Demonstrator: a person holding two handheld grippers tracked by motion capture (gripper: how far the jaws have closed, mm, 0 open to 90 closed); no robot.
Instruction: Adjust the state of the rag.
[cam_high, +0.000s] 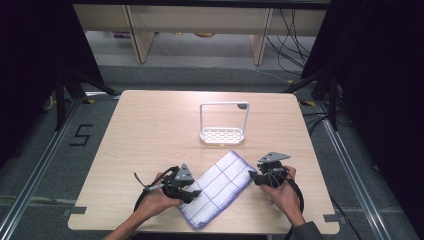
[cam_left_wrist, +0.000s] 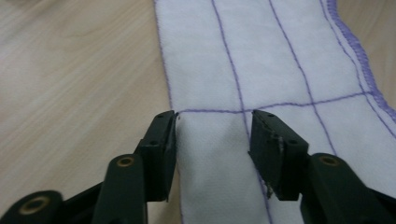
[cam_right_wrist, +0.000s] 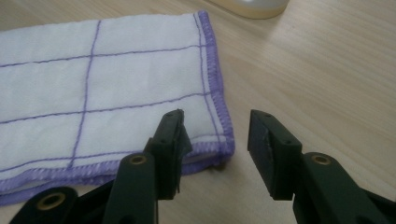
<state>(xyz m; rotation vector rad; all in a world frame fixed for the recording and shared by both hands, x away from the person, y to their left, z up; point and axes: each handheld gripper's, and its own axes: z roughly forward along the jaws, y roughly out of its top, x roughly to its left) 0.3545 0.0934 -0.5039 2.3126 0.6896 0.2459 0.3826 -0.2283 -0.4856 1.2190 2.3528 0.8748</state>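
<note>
Here both grippers, left gripper (cam_left_wrist: 212, 122) and right gripper (cam_right_wrist: 215, 121), have jaws spread; closing carelessly could bunch the folded white purple-checked cloth (cam_high: 220, 187) on the bench (cam_high: 150, 125).

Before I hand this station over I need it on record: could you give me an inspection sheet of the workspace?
Surface: light wooden table, bare wood apart from the items below.
Job's things: folded white cloth with purple grid lines and purple hem, lying flat near the front edge.
Clutter: white plastic rack with perforated base, behind the cloth.
Grippers: left hand-held gripper open over the cloth; right hand-held gripper open at the cloth's corner.
Cables: black cable trailing from the right hand-held gripper.
Surroundings: grey floor, number 5 taped at left.
</note>
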